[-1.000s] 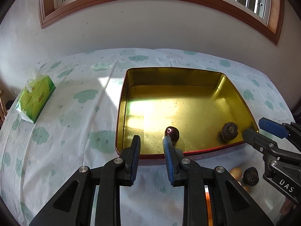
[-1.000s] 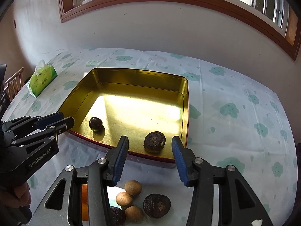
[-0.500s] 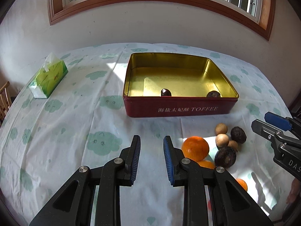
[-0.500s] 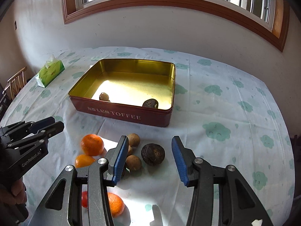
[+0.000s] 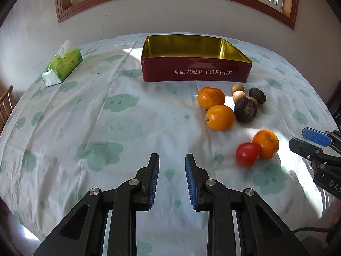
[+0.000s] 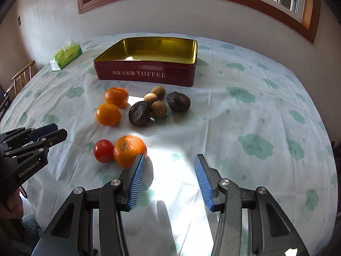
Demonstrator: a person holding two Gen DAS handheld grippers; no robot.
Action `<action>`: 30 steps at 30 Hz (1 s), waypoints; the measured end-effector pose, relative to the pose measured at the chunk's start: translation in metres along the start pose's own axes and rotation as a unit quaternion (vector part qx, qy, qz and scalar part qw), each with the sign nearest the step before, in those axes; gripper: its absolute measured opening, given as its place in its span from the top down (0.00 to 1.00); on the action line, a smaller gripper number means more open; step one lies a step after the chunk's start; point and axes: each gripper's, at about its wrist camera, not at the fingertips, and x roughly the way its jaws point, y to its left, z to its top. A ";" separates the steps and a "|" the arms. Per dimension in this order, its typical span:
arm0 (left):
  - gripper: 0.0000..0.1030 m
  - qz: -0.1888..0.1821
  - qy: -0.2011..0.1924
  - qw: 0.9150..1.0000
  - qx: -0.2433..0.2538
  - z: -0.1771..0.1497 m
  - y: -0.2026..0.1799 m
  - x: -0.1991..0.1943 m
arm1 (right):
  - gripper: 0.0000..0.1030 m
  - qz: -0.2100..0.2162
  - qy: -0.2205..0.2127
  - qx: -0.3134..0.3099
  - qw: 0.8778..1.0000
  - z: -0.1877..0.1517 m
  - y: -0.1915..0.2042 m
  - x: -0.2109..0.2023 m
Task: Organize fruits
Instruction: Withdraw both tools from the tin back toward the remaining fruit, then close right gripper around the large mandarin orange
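Note:
A red TOFFEE tin [image 5: 196,72] [image 6: 145,74] with a gold inside stands at the far middle of the table; what lies in it is hidden by its front wall. In front of it lie loose fruits: two oranges [image 6: 116,97] [image 6: 108,114], two dark wrinkled fruits [image 6: 140,113] [image 6: 178,101], three small brown longans [image 6: 158,91]. Nearer me sit a red tomato [image 6: 103,151] and a third orange [image 6: 129,151]. My right gripper [image 6: 169,156] is open and empty, its left finger just beside that orange. My left gripper [image 5: 172,155] hangs over bare cloth left of the fruit, jaws narrow, nothing between them.
A green tissue pack [image 5: 62,66] lies at the far left of the cloud-print tablecloth. A wooden chair [image 6: 21,76] stands past the table's left edge. Wall and window rise behind the tin. A hand holds the left gripper's handle at the lower left of the right wrist view.
Both grippers have drawn back from over the tin toward the table's near side. The tin now sits far off and the loose fruits have come into full view. Jaw gaps are unchanged.

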 end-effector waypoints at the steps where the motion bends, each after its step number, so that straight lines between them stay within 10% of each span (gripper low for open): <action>1: 0.74 0.001 0.002 1.000 0.001 -0.003 -0.001 -0.001 | 0.56 0.002 0.006 -0.005 1.000 -0.005 0.003 0.001; 30: 0.74 -0.008 0.018 1.000 -0.003 -0.012 -0.002 0.006 | 0.53 0.040 0.033 -0.021 0.998 0.005 0.034 0.040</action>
